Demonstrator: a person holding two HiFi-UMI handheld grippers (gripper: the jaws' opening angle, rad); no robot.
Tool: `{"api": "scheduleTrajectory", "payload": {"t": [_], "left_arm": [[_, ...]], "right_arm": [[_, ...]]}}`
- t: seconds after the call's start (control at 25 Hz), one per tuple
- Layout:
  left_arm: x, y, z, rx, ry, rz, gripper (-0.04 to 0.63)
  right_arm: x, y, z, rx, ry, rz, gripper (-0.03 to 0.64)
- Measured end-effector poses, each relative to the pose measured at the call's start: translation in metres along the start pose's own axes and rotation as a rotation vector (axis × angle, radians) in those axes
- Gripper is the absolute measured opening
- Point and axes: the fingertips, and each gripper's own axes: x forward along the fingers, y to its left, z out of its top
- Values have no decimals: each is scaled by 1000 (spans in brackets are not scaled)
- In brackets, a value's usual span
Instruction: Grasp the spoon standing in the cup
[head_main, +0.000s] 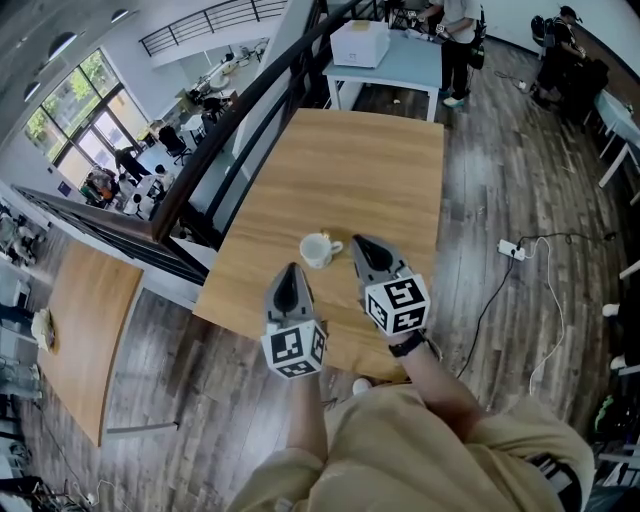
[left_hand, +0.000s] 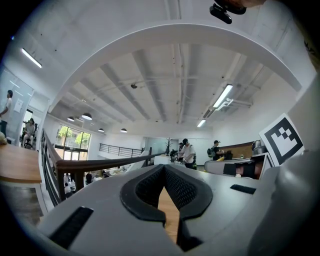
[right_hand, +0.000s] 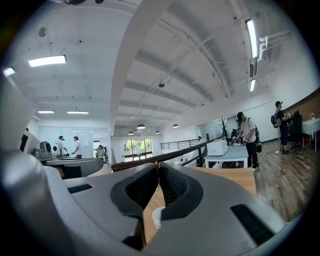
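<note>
White cup (right_hand: 156, 217) shows beneath closed right gripper (right_hand: 157, 164), not past closed left gripper (left_hand: 164, 166).

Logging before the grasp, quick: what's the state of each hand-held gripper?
Left hand-held gripper: closed, empty.
Right hand-held gripper: closed, nothing seen held.

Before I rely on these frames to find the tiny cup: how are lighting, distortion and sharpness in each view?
Head view: even light, sharp, strong fisheye curving the table edges; the cup is small and pale. Left gripper view: black round vignette, bright ceiling strips, close jaws slightly soft. Right gripper view: same vignette and bending; only a sliver of the cup shows.
</note>
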Motion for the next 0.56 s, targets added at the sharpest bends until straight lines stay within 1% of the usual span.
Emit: {"api": "scheduleTrajectory", "payload": {"t": [0.16,0.56], "left_arm": [[4,1,-2,19,3,4,11],[13,19,-17,-14,25,12,11]], "right_arm": [[4,-2,-3,-5,6,-2,17],[22,4,-19,-16,42,6,17]]}}
